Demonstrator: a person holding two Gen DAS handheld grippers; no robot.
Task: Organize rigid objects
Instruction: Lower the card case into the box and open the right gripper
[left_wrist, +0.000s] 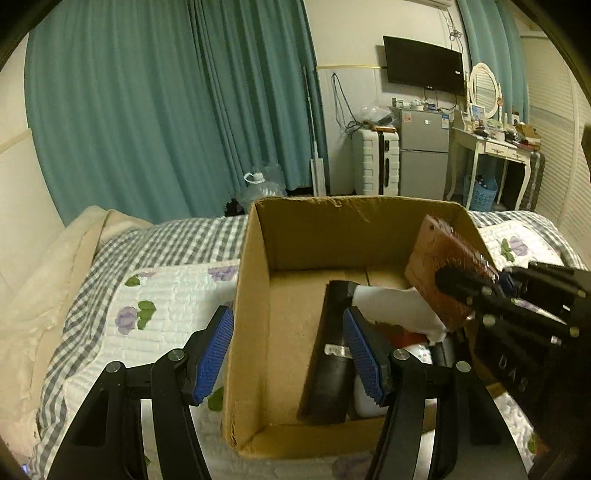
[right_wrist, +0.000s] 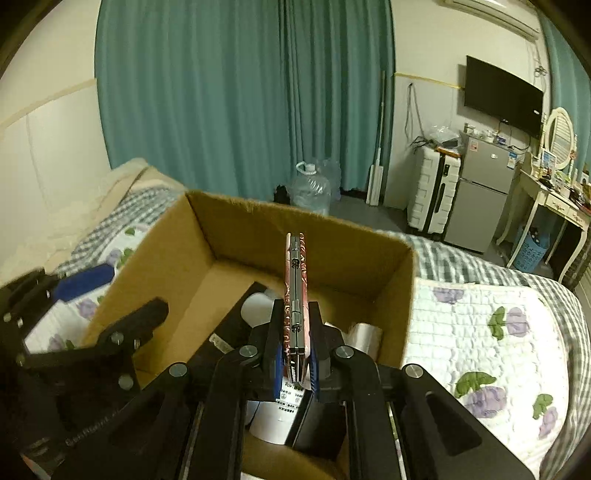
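Place: home bedroom | Evidence: bed (right_wrist: 480, 332) with floral quilt; teal curtains (left_wrist: 166, 110); wall TV (left_wrist: 424, 64); small fridge (left_wrist: 424, 147); white suitcase (left_wrist: 375, 162); vanity desk (left_wrist: 491, 146) with oval mirror (left_wrist: 484, 88)

There is one cardboard box (left_wrist: 255, 314) on the one bed (left_wrist: 170, 288), and two grippers, the left gripper (left_wrist: 288, 354) and the right gripper (right_wrist: 295, 354). Inside the box lie one long black item (left_wrist: 328, 354) and one white bottle (left_wrist: 391, 299), while one flat reddish patterned case (right_wrist: 295, 280) is above it. Beyond stand one television (left_wrist: 424, 64), one fridge (left_wrist: 424, 151), one white suitcase (left_wrist: 375, 162), one water jug (right_wrist: 308, 188) and one oval mirror (left_wrist: 484, 88).
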